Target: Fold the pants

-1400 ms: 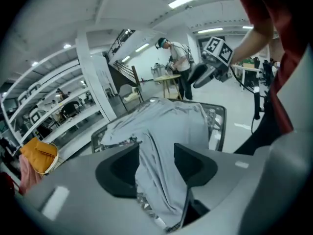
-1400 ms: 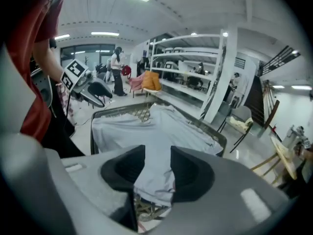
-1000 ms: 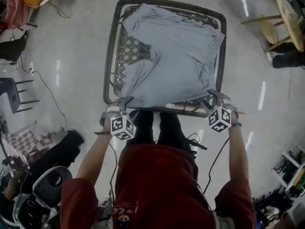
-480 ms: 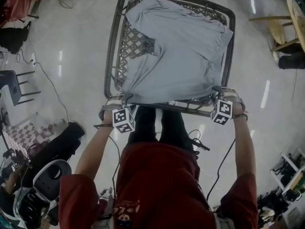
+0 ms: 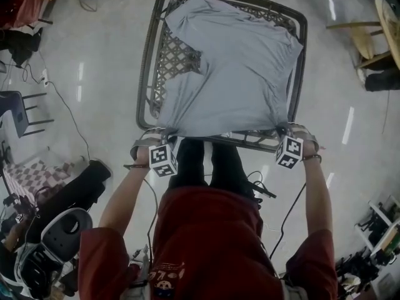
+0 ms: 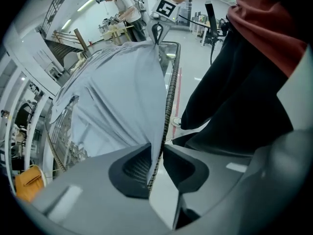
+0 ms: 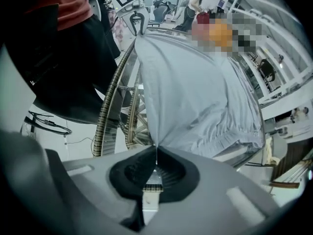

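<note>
Grey pants (image 5: 231, 67) lie spread over a square lattice table (image 5: 145, 74). My left gripper (image 5: 162, 134) is at the near left corner of the pants and my right gripper (image 5: 282, 130) at the near right corner. The near hem runs taut and straight between them. In the left gripper view the jaws (image 6: 156, 165) have just been closing and pinch the fabric (image 6: 117, 92) at its edge. In the right gripper view the jaws (image 7: 155, 163) have also just closed, and a fold of the cloth (image 7: 195, 82) runs into them.
The person holding the grippers stands against the table's near rim. A round wooden table (image 5: 382, 17) stands far right, a black chair (image 5: 62, 245) near left, with cables and a checkered cloth (image 5: 31, 181) on the floor. Another person (image 6: 122, 4) works in the background.
Both grippers have moved in onto the near corners of the pants and closed on them. The near hem, loose before, is now drawn straight between them.
</note>
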The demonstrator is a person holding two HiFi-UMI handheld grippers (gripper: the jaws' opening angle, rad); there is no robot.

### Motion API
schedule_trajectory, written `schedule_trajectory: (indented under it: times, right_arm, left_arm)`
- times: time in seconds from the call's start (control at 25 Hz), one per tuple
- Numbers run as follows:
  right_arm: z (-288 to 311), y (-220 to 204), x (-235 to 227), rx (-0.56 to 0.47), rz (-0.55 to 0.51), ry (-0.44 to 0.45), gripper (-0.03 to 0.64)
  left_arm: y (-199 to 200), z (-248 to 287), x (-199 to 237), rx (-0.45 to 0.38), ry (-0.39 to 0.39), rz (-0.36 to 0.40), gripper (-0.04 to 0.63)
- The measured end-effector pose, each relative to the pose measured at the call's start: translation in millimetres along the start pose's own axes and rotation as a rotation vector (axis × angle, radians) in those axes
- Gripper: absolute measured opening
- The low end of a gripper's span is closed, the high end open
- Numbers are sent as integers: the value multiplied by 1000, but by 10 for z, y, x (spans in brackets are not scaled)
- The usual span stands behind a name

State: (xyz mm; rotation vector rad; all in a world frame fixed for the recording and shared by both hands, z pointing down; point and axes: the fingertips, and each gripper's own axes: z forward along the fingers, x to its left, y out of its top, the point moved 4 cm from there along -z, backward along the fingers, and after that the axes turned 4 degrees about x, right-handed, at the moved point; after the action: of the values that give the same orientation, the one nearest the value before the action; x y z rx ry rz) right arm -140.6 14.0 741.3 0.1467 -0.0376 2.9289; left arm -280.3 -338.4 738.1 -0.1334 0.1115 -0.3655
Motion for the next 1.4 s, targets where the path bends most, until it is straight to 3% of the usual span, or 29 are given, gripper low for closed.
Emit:
schedule_trajectory:
  times: [0.16,0.24,0.32,0.8,1.04,1.4]
  right_arm:
    - [-45,-61,-35,-13,32,-11,5]
    - [-114,-63,16,-23,48,-18,4]
    - [-165,-55,122,-31,50,-17,3]
    - [-368,17,887,-70,119,104,3]
    - [-509,125,745,-78,187,65,3]
    - [-759,329,35,-76,339,-75,3]
  left_arm:
    - [25,-15,88,4,18,-21,71]
    - [14,-66,86,-2,30,-35,20]
    - [-19,-107,69,1,40,-49,17]
    - [-139,-259,-136,23,27,-55,17]
    - [-188,-440,267,-8,75,-45,17]
    - [-86,-642,1453,-77,186,58,17]
